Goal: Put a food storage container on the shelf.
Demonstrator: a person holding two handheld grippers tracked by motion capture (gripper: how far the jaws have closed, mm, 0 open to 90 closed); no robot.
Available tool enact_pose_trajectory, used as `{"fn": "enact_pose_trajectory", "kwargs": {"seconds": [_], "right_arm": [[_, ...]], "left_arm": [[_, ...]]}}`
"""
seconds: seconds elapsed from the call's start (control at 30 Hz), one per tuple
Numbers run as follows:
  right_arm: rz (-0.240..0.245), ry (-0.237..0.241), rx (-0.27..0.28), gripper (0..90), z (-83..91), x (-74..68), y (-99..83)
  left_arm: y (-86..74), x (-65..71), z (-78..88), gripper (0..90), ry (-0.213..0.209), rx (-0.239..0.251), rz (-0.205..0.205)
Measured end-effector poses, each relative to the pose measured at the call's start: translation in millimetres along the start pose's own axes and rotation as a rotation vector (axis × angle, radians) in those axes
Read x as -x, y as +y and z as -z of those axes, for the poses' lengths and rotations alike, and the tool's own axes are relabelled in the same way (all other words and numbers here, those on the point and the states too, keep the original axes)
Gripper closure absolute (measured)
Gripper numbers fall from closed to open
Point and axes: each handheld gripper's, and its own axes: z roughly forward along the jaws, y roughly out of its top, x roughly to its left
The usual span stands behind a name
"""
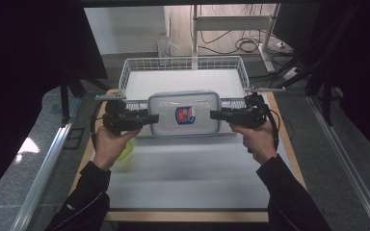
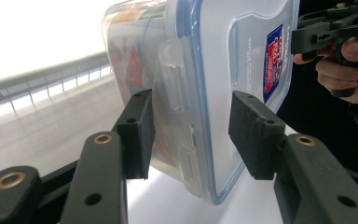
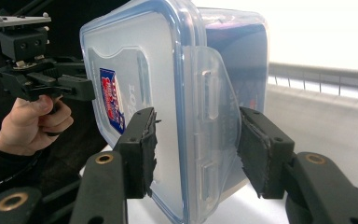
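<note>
A clear plastic container with a blue-sealed snap lid and a red-and-blue label hangs level above the white table mat, held by its two short ends. My left gripper is shut on its left end and my right gripper on its right end. In the left gripper view the container stands on edge, and my left gripper clamps lid and base beside a side latch. The right gripper view has the container clamped the same way in my right gripper.
A white wire basket stands on the table just behind the container. A yellow-green object lies on the mat under the left hand. Metal rails run along both table sides. Cables and a stand sit on the floor beyond.
</note>
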Motion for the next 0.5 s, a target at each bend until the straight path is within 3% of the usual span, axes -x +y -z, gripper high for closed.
{"fn": "enact_pose_trajectory", "kwargs": {"seconds": [0.5], "right_arm": [[-0.005,0.014,0.046,49.2,-9.2,10.7,47.1]], "left_arm": [[46.9,-19.7,0.7,51.8,0.001,0.027,-0.004]]}}
